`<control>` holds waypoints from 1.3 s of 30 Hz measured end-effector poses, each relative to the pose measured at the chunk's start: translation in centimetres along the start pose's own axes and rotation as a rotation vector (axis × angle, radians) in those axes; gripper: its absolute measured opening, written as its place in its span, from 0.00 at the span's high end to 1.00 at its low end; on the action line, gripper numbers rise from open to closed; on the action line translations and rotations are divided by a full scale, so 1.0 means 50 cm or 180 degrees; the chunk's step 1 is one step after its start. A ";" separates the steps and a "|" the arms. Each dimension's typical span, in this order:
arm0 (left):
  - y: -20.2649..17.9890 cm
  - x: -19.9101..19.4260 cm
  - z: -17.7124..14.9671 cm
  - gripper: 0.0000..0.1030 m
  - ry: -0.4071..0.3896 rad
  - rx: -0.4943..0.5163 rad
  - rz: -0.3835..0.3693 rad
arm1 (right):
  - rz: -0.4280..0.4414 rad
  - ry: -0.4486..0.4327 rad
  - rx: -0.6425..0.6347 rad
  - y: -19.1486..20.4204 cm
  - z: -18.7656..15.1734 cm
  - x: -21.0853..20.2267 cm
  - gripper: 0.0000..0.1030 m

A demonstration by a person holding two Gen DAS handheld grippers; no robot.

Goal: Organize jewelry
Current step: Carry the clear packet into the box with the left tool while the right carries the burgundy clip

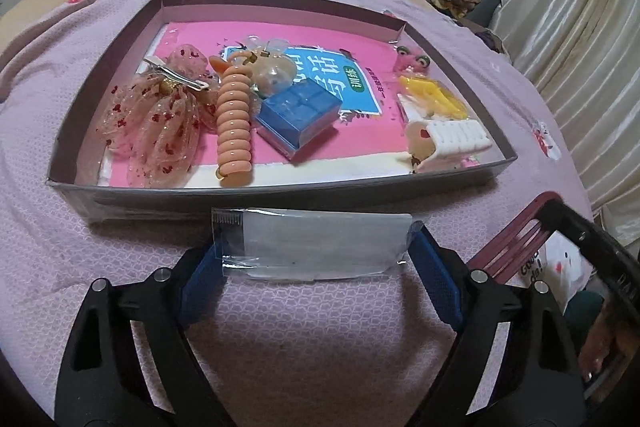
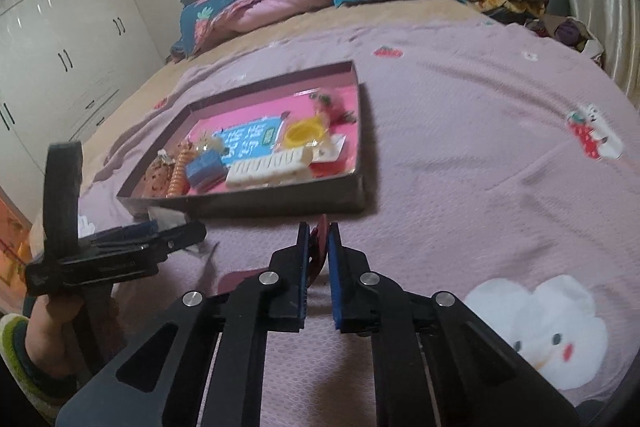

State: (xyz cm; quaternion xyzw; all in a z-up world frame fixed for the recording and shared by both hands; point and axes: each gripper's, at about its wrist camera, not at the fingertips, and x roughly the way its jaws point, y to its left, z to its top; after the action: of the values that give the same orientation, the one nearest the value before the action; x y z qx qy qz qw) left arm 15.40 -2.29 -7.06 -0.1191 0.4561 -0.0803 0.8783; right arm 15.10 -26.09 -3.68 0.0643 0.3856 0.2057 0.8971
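Spanning left gripper [image 1: 316, 251], clear bag [image 1: 312, 245], tray [image 1: 256, 197] beyond

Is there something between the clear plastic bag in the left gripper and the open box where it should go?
Only the box's near wall stands between them. The clear plastic bag sits between the left gripper fingers, just before that wall.

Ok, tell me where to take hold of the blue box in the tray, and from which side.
Grip the blue box across its two long side walls, coming down from above. It lies flat on the pink book with its top bare. The orange coil hair tie lies close along its left side, so a low approach from there looks crowded; the right side is freer.
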 end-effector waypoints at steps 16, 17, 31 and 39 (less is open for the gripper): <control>0.008 -0.110 0.020 0.27 -0.0309 0.0044 -0.0094 | -0.0067 -0.0298 -0.0327 0.041 0.029 -0.068 0.95; 0.012 -0.118 0.026 0.27 -0.0348 0.0045 -0.0072 | -0.0058 -0.0312 -0.0342 0.046 0.033 -0.070 0.95; 0.074 -0.158 0.082 0.27 -0.0517 -0.0040 0.0136 | 0.0051 -0.0514 -0.0496 0.113 0.121 -0.072 0.95; 0.093 -0.158 0.102 0.27 -0.0552 -0.0045 0.0179 | 0.0075 -0.0607 -0.0563 0.151 0.185 -0.043 0.95</control>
State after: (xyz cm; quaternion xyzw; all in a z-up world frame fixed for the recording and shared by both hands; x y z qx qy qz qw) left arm 15.22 4.81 0.65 -0.1190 0.3820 -0.0418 0.9155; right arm 18.04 -19.75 6.23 0.0088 0.2781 0.2425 0.9294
